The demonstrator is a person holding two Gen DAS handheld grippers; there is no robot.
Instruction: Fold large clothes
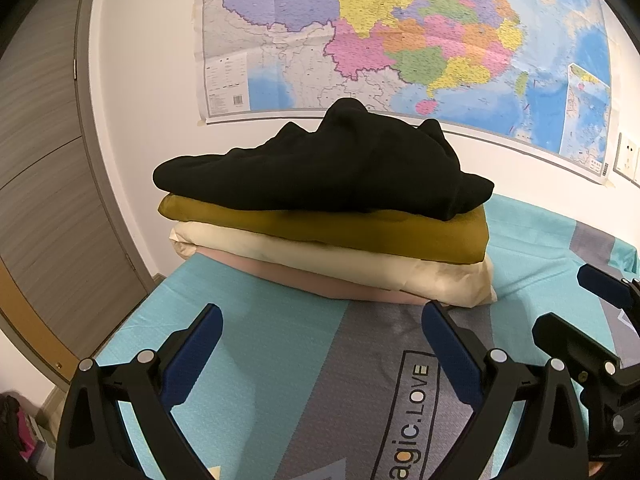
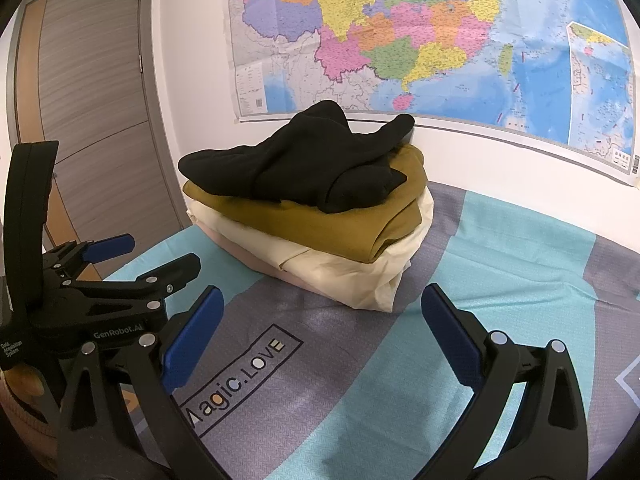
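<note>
— Black garment (image 1: 320, 168): I see it rumpled atop the folded stack (image 1: 332, 252) of mustard, cream and pink cloth, at the bed's far end.

— Surroundings?

— Teal-and-grey bedsheet (image 1: 280, 360), wall map (image 1: 400, 32) behind, door (image 1: 44, 200) left.

— Your grippers?

— Left gripper (image 1: 322, 328) and right gripper (image 2: 322, 312) hover near me, jaws apart, holding nothing.

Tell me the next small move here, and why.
Probably bring the left gripper forward to the near edge of the black garment. Both the left and the right gripper are open and empty, short of the stack, and the black piece lies lumpy on the neatly folded mustard one.
</note>
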